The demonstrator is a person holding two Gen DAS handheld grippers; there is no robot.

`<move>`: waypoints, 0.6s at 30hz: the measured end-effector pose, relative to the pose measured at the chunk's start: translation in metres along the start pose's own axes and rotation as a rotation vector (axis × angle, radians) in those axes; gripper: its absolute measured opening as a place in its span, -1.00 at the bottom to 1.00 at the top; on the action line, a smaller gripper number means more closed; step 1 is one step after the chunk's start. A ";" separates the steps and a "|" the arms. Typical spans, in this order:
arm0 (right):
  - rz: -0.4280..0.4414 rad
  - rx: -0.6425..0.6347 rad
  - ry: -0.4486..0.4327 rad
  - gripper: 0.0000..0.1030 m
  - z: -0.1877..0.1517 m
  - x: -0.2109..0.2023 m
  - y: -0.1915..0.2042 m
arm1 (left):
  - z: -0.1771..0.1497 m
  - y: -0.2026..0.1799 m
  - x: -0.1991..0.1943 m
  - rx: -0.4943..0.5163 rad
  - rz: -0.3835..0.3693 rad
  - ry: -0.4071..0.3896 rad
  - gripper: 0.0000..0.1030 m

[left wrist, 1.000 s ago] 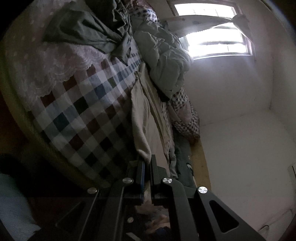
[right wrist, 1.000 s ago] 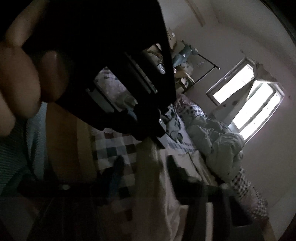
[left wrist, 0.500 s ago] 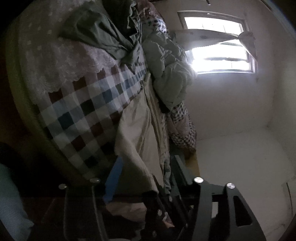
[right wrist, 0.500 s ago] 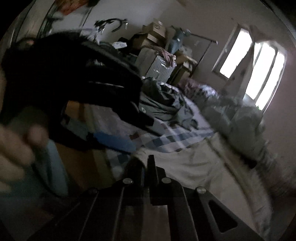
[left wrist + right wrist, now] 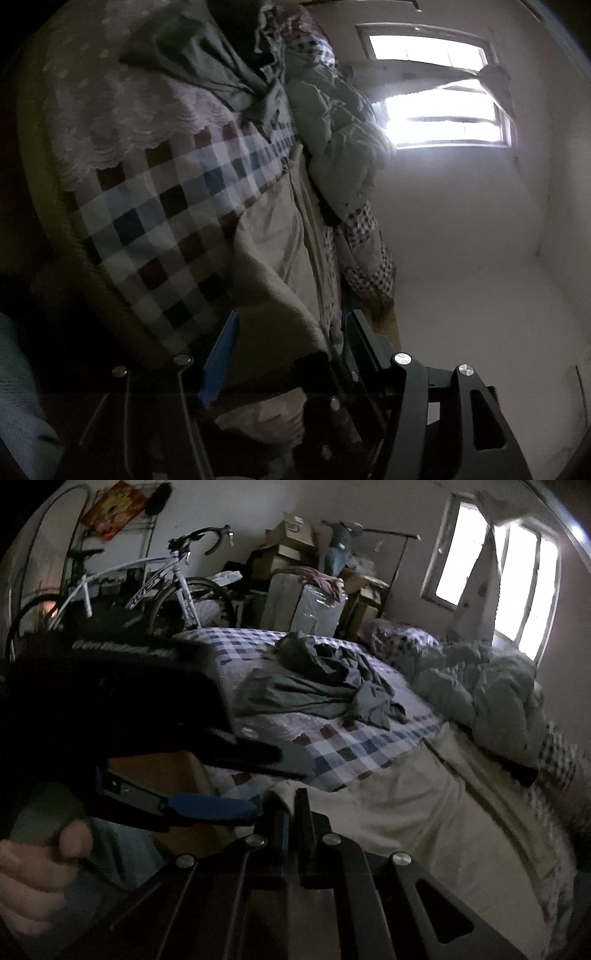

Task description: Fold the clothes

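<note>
A cream garment [image 5: 399, 812] lies spread on the checked bedspread [image 5: 343, 749], its near corner at the bed's edge. My right gripper [image 5: 295, 797] is shut on that corner, the two fingers pressed together. In the right wrist view my left gripper [image 5: 275, 786] comes in from the left, held by a hand [image 5: 33, 864], with jaws apart above and below the same corner. In the left wrist view, my left gripper [image 5: 293, 325] stands open with the cream garment [image 5: 273, 258] between its blue pad [image 5: 219, 350] and its dark finger. The right gripper [image 5: 317, 373] shows dimly below.
A crumpled grey-green garment [image 5: 325, 686] lies further up the bed. A pale bunched duvet [image 5: 480, 690] runs along the window side. Behind the bed stand a white bicycle [image 5: 166, 587], stacked boxes [image 5: 295, 550] and a clothes rail. The room is dim, with bright windows.
A second ago my left gripper was shut on the cream garment's corner and the right was open. Now the left has opened and the right has shut on that corner.
</note>
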State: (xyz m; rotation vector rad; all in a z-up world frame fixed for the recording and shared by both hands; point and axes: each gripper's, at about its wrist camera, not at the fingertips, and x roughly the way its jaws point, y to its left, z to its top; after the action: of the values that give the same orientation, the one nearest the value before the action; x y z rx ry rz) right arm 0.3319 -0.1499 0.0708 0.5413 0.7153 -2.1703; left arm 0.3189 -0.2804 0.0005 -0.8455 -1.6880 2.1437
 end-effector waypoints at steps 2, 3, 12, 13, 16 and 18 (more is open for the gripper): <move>-0.009 -0.028 -0.002 -0.98 0.001 0.001 0.006 | -0.002 -0.005 -0.001 0.033 0.009 -0.005 0.23; -0.014 -0.042 -0.005 -0.98 0.001 0.000 0.010 | -0.004 -0.007 -0.002 0.046 0.011 -0.005 0.23; -0.071 -0.157 -0.022 -0.97 -0.006 -0.001 0.038 | -0.007 -0.004 0.002 0.061 0.051 0.016 -0.32; -0.081 -0.165 -0.024 -0.97 -0.007 0.000 0.038 | -0.006 -0.003 0.002 0.058 0.052 0.015 -0.34; -0.102 -0.182 -0.027 -0.97 -0.007 0.001 0.040 | -0.006 -0.001 0.002 0.045 0.048 0.014 -0.40; -0.118 -0.195 -0.030 -0.98 -0.008 0.002 0.042 | -0.005 0.001 0.002 0.036 0.046 0.014 -0.43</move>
State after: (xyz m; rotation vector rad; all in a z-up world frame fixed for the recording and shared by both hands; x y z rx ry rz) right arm 0.3649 -0.1689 0.0504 0.3721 0.9508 -2.1811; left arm 0.3204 -0.2754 -0.0017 -0.8949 -1.6330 2.1861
